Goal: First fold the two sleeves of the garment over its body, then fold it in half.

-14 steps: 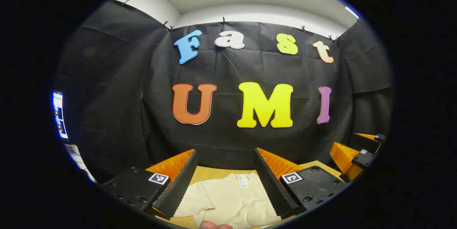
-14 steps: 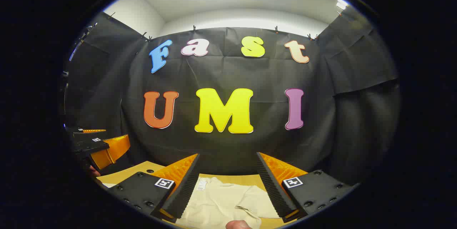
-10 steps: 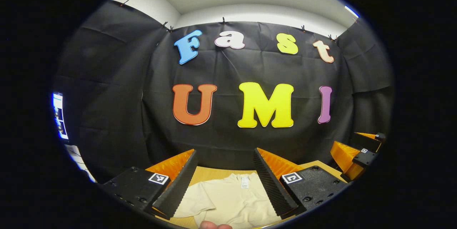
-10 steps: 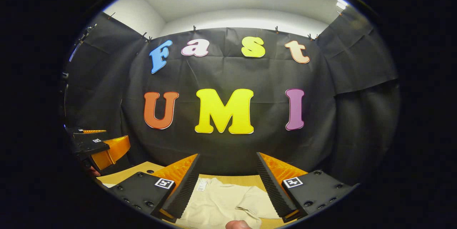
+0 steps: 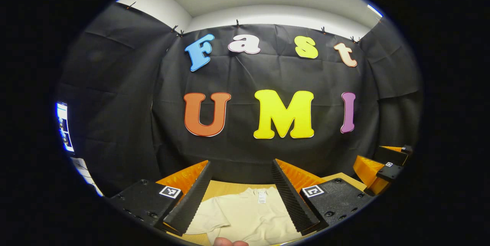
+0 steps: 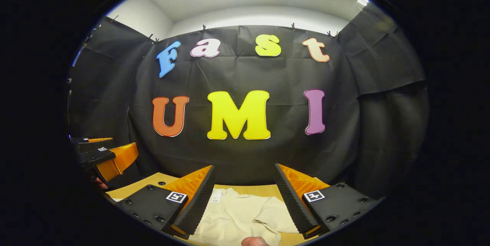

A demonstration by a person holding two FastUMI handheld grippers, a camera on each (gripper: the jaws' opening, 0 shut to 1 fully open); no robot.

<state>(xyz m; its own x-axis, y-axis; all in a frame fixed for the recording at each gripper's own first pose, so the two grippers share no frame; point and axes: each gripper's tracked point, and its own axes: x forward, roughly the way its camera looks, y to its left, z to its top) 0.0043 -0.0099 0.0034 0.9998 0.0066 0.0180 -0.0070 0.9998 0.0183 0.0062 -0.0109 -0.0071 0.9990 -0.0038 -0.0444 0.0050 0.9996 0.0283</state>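
Lying below left claw: garment

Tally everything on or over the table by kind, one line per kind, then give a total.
Garment: 1, cream, lying flat on the table
Grippers: 2, the left gripper and the right gripper, both open above the garment
Tables: 1
Total: 4

left hand-held gripper: black screwed blocks | square markers | ridged finger faces
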